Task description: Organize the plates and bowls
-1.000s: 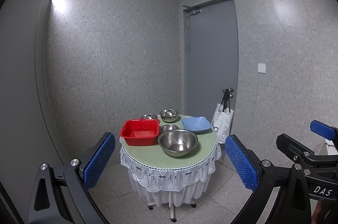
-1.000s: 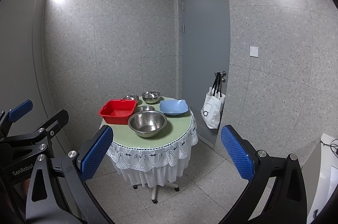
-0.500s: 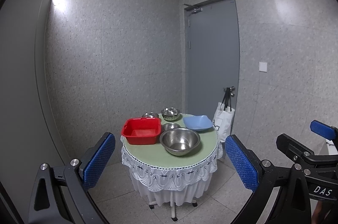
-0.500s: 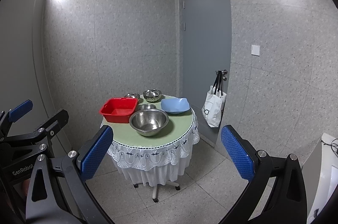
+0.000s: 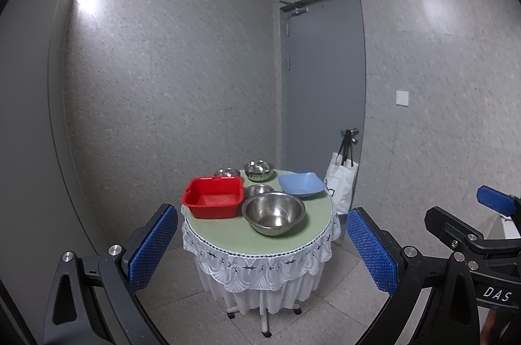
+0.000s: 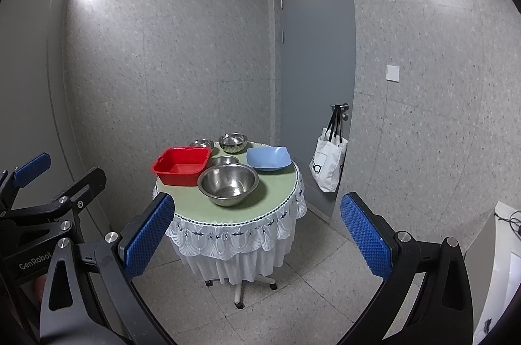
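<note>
A small round table [image 5: 228, 234] [image 6: 195, 210] with a green top and white lace skirt stands ahead. On it sit a red plastic tub [image 5: 213, 197] [image 6: 181, 165], a large steel bowl [image 5: 273, 213] [image 6: 228, 184], a small steel bowl [image 5: 259, 189] [image 6: 223, 161] behind it, a patterned steel bowl [image 5: 259, 170] [image 6: 232, 142], another small steel bowl [image 5: 225, 172] [image 6: 202, 144] and a blue square plate [image 5: 301, 184] [image 6: 267, 158]. My left gripper [image 5: 262, 250] and right gripper [image 6: 257, 236] are both open, empty, and well short of the table.
A grey door [image 5: 322, 91] [image 6: 316, 68] is behind the table to the right, with a white tote bag [image 5: 340, 185] [image 6: 328, 162] hanging from its handle. Speckled walls enclose the corner. A white object [image 6: 498, 273] stands at far right. Tiled floor surrounds the table.
Both views have drawn slightly nearer to the table, which looks a little larger. The grippers stay open and empty; nothing on the table has moved.
</note>
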A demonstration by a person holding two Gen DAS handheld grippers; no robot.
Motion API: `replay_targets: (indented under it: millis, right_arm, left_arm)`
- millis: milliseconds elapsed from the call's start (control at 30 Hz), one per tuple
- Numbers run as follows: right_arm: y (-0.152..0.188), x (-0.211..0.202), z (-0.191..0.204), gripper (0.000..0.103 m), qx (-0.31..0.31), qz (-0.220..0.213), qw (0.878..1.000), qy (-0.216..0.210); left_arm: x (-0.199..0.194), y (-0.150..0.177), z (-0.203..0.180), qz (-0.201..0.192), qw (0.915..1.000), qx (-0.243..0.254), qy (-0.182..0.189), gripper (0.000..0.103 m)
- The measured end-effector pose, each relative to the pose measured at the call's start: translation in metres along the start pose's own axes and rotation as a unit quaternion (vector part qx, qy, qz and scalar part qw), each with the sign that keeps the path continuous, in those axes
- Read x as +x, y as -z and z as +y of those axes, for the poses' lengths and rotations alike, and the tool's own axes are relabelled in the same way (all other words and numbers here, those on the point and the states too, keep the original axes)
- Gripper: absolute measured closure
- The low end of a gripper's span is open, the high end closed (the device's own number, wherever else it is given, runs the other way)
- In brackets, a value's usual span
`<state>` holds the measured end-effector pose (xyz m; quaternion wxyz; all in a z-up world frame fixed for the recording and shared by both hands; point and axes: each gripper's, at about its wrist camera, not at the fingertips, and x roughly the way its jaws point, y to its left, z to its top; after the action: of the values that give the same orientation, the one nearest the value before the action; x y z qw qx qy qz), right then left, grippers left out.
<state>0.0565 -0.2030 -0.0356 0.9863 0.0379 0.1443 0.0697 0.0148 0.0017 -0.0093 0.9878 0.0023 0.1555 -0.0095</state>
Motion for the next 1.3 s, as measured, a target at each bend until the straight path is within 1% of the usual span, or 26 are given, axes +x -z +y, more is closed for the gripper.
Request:
replay_targets:
  millis: [100, 233, 300, 400, 500, 567, 700, 833, 933, 1033, 1100, 1133, 1200, 1233, 1267, 1300]
  right_arm:
    - [0.005, 0.011, -0.003, 0.000, 0.003, 0.013, 1.000, -0.003]
    - [0.006, 0.035, -0.017, 0.000, 0.005, 0.031, 0.999, -0.003]
    - [0.005, 0.048, -0.025, 0.000, 0.008, 0.036, 0.999, -0.003]
    - [0.002, 0.078, -0.038, 0.000, 0.010, 0.049, 0.999, -0.007]
    - [-0.004, 0.114, -0.055, 0.000, 0.010, 0.058, 0.998, -0.017]
    - [-0.011, 0.141, -0.066, 0.000, 0.006, 0.061, 0.998, -0.025]
    - [-0.029, 0.203, -0.091, 0.000, -0.002, 0.069, 0.997, -0.040]
    - [-0.041, 0.262, -0.106, 0.000, -0.010, 0.092, 0.994, -0.057]
    - [-0.042, 0.303, -0.104, 0.000, -0.022, 0.110, 0.991, -0.067]
    - [-0.034, 0.352, -0.100, 0.000, -0.024, 0.152, 0.984, -0.089]
    - [-0.027, 0.384, -0.093, 0.000, -0.027, 0.181, 0.978, -0.102]
    - [-0.023, 0.401, -0.090, 0.000, -0.028, 0.198, 0.974, -0.106]
    - [-0.014, 0.437, -0.083, 0.000, -0.022, 0.229, 0.967, -0.112]
    - [-0.009, 0.459, -0.078, 0.000, -0.016, 0.252, 0.961, -0.115]
    - [-0.005, 0.470, -0.075, 0.000, -0.011, 0.263, 0.958, -0.118]
    - [0.001, 0.485, -0.072, 0.000, -0.006, 0.280, 0.952, -0.120]
  left_arm:
    - [0.017, 0.001, -0.001, 0.018, 0.9998, -0.003, 0.005, 0.000]
    - [0.044, -0.008, -0.007, 0.037, 0.9993, -0.005, 0.003, 0.001]
    - [0.065, -0.014, -0.010, 0.048, 0.9988, -0.007, -0.001, 0.000]
    - [0.100, -0.023, -0.015, 0.067, 0.9976, -0.011, -0.016, 0.000]
    - [0.141, -0.035, -0.021, 0.079, 0.9958, -0.018, -0.041, 0.001]
    - [0.172, -0.047, -0.027, 0.086, 0.9940, -0.032, -0.060, 0.001]
    - [0.230, -0.070, -0.042, 0.100, 0.9905, -0.053, -0.078, 0.001]
    - [0.288, -0.085, -0.058, 0.125, 0.9858, -0.061, -0.094, 0.001]
    - [0.334, -0.083, -0.064, 0.156, 0.9803, -0.063, -0.103, 0.001]
    - [0.387, -0.077, -0.061, 0.204, 0.9702, -0.063, -0.114, 0.001]
    - [0.422, -0.071, -0.054, 0.234, 0.9620, -0.067, -0.124, 0.001]
    - [0.439, -0.068, -0.049, 0.246, 0.9590, -0.071, -0.122, 0.001]
    - [0.474, -0.060, -0.038, 0.276, 0.9504, -0.077, -0.121, 0.001]
    - [0.491, -0.058, -0.034, 0.286, 0.9475, -0.080, -0.118, 0.001]
    - [0.502, -0.054, -0.026, 0.292, 0.9460, -0.082, -0.114, 0.001]
    - [0.520, -0.050, -0.017, 0.303, 0.9425, -0.083, -0.112, 0.001]
